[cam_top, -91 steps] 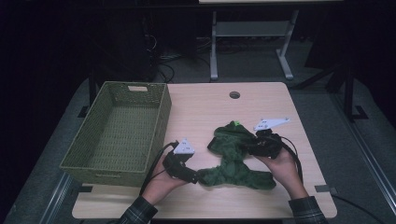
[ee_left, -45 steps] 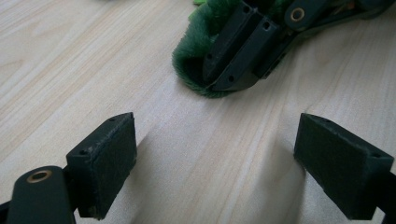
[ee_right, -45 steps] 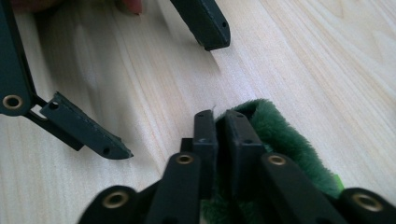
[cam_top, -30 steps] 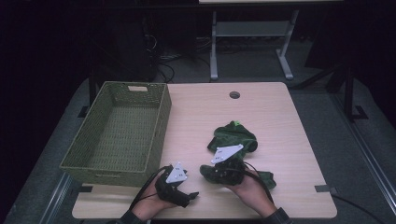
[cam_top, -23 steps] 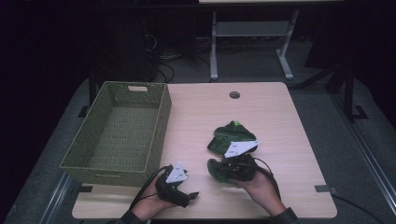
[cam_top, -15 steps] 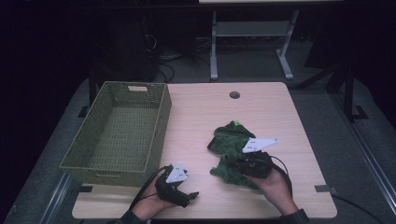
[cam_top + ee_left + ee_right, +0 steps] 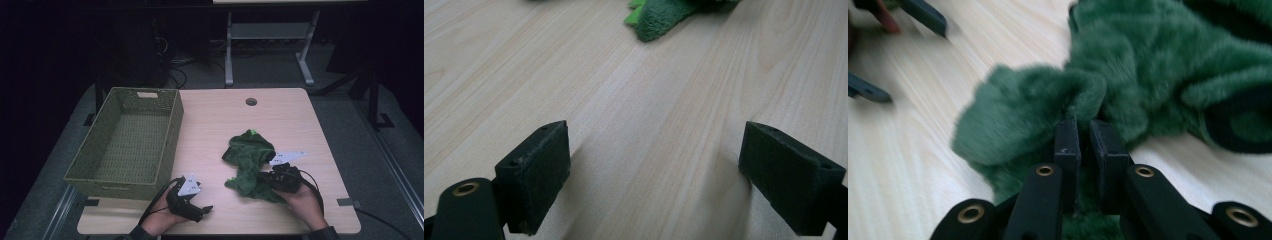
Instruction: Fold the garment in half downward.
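Note:
A dark green plush garment (image 7: pixel 250 150) lies crumpled on the wooden table (image 7: pixel 300 120), right of centre. My right gripper (image 7: pixel 261 179) lies low at the garment's near edge, shut on a fold of it. In the right gripper view the gripper (image 7: pixel 1085 132) has its jaws nearly together, with green plush (image 7: pixel 1148 60) bunched around and between the tips. My left gripper (image 7: pixel 201 210) rests near the table's front edge, to the garment's left and apart from it. In the left gripper view the gripper (image 7: pixel 654 150) is open over bare wood, with the garment's edge (image 7: pixel 659 17) farther off.
An empty woven green basket (image 7: pixel 120 182) stands on the left side of the table, just beyond the left hand. A round cable hole (image 7: pixel 251 101) sits near the far edge. Bare wood lies between the basket and the garment.
The right gripper has moved to the right along the front of the table, dragging the garment's near part with it. The left gripper, off the garment since three seconds ago, has stayed put.

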A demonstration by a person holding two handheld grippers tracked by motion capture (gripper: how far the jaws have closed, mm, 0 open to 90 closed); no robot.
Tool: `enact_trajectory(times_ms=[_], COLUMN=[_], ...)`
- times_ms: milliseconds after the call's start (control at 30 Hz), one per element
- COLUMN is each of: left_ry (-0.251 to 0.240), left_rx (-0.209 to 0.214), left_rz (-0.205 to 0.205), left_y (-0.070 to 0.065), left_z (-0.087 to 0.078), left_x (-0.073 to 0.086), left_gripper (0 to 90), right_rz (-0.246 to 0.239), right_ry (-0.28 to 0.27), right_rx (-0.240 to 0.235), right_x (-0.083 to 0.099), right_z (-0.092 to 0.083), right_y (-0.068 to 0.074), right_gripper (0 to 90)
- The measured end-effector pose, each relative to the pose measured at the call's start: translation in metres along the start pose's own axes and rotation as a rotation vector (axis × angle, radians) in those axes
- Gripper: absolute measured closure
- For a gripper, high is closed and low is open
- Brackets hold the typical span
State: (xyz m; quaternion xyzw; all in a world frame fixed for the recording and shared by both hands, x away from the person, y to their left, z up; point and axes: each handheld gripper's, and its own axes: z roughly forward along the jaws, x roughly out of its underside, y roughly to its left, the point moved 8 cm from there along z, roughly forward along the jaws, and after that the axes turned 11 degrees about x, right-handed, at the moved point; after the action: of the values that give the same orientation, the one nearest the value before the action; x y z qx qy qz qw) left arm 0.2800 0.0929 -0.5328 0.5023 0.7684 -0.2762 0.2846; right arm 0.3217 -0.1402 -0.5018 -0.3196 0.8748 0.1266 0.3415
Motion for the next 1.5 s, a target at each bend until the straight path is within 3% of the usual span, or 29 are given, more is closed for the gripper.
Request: enact_trajectory(times_ms=[100, 233, 433, 667, 867, 1100, 1500], left_ry=[0.0, 0.0, 0.0, -0.007, -0.001, -0.002, -0.004], left_rx=[0.0, 0.0, -0.001, -0.009, -0.011, -0.011, -0.011], left_rz=[0.0, 0.0, 0.0, -0.01, -0.01, -0.009, -0.011], left_y=[0.0, 0.0, 0.0, -0.001, -0.001, 0.0, 0.0], left_z=[0.0, 0.0, 0.0, 0.001, 0.001, 0.001, 0.001], left_x=[0.0, 0.0, 0.0, -0.001, -0.001, -0.001, -0.001], left_gripper=[12.4, 12.4, 12.4, 12.4, 12.3, 12.3, 12.3], right_rz=[-0.013, 0.018, 0.015, 0.069, 0.083, 0.081, 0.067], right_ry=[0.007, -0.033, -0.078, -0.097, -0.086, -0.041, 0.001], right_rx=[0.014, -0.004, 0.005, 0.028, 0.055, 0.028, -0.041], right_x=[0.001, -0.002, 0.005, 0.031, 0.061, 0.09, 0.097], right_z=[0.001, -0.008, -0.027, -0.051, -0.066, -0.069, -0.063], right_y=[-0.001, -0.005, -0.019, -0.043, -0.057, -0.049, -0.032], right_gripper=[82.0, 78.1, 72.5, 68.3, 67.5, 66.7, 64.2])
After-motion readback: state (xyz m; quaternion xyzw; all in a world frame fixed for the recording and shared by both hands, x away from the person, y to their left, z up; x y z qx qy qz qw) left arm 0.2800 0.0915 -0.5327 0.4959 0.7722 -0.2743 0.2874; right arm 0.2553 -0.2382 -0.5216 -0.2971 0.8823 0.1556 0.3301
